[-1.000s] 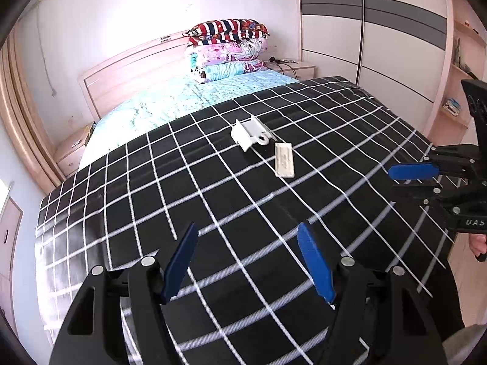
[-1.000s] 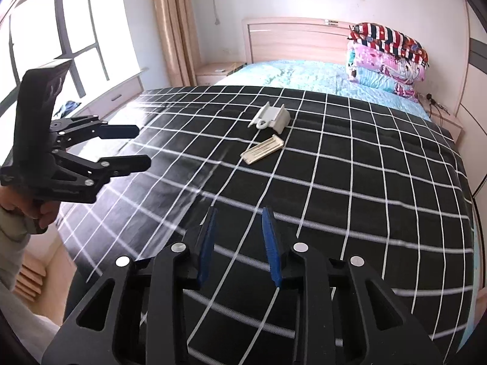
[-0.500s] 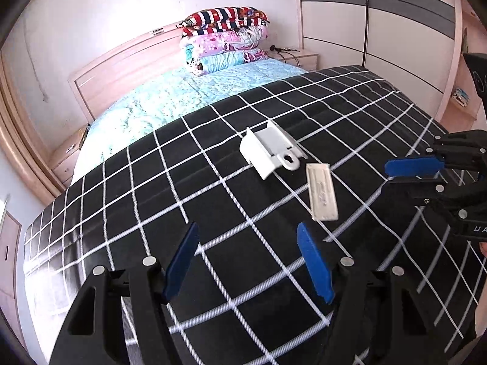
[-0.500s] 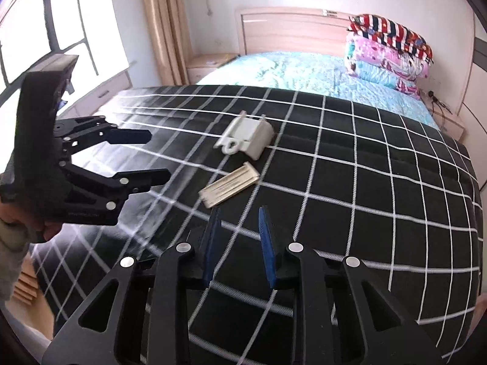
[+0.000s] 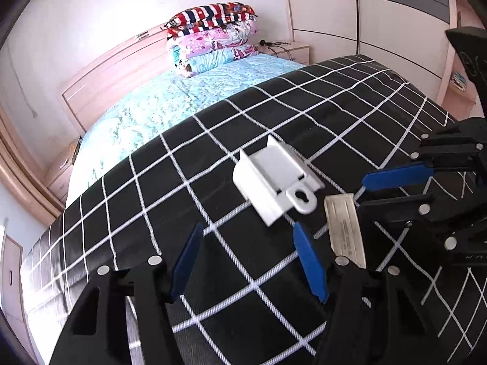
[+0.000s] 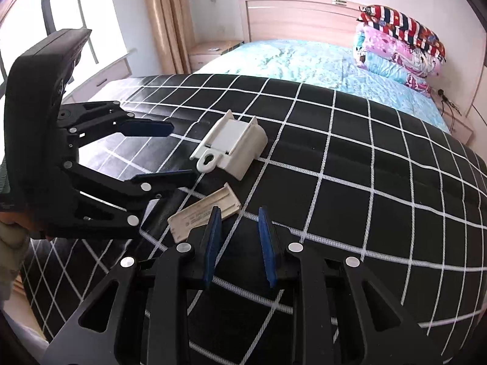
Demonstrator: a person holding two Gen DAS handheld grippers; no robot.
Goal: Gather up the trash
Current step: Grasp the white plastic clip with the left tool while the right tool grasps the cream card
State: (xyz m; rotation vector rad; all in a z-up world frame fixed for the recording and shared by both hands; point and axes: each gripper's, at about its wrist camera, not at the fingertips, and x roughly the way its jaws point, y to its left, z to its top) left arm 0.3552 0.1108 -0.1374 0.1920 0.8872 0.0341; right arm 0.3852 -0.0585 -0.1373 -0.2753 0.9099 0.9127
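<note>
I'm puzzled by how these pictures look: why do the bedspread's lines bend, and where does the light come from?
Both views: fisheye lens bows the checked bedspread grid, corners black. Right wrist view: the window is blown out, casting glare on the cloth nearby.

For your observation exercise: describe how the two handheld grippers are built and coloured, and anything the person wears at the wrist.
Both the left gripper and the right gripper are black plastic frames with triangular cut-outs, silver round rivets at the joints and flat blue pads on the fingers. In the right wrist view, the left one has a tall black housing on top, and a pale sleeve cuff shows beneath it.
</note>
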